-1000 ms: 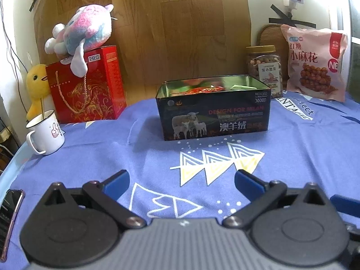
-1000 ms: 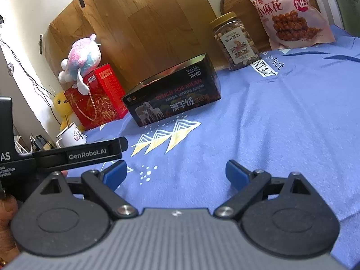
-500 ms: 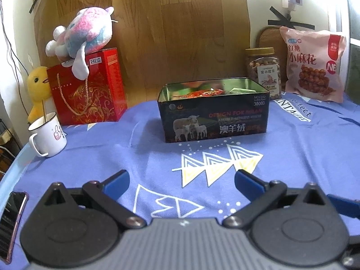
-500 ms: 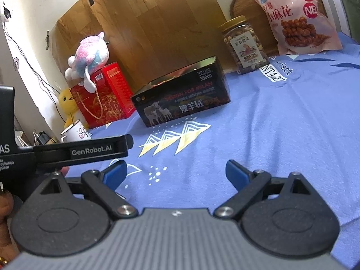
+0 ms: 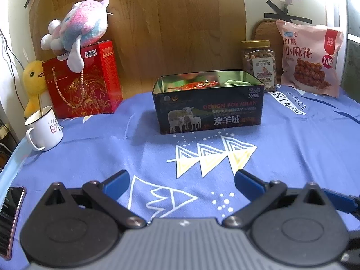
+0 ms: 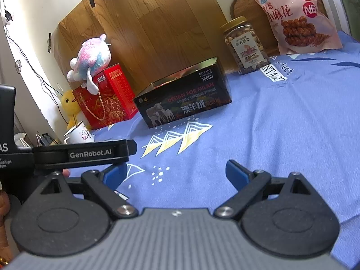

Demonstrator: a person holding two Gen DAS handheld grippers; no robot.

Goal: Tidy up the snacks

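Note:
An open dark tin box [image 5: 208, 110] printed with sheep stands in the middle of the blue cloth, with red and green snack packets inside. It also shows in the right wrist view [image 6: 184, 101]. A jar of nuts [image 5: 258, 65] and a pink bag of twisted snacks [image 5: 310, 59] stand behind it at the right. My left gripper [image 5: 181, 183] is open and empty, well in front of the box. My right gripper [image 6: 176, 172] is open and empty above the cloth, right of the left gripper's body [image 6: 90, 154].
A red gift box [image 5: 83, 81] with a plush toy [image 5: 78, 29] on top stands at the back left, beside a yellow duck [image 5: 33, 83] and a white mug [image 5: 43, 128]. A phone [image 5: 11, 213] lies at the near left edge. A wooden board backs the table.
Both grippers have drawn back and lifted a little, so the box and snacks look slightly farther and lower. Both stay open and empty.

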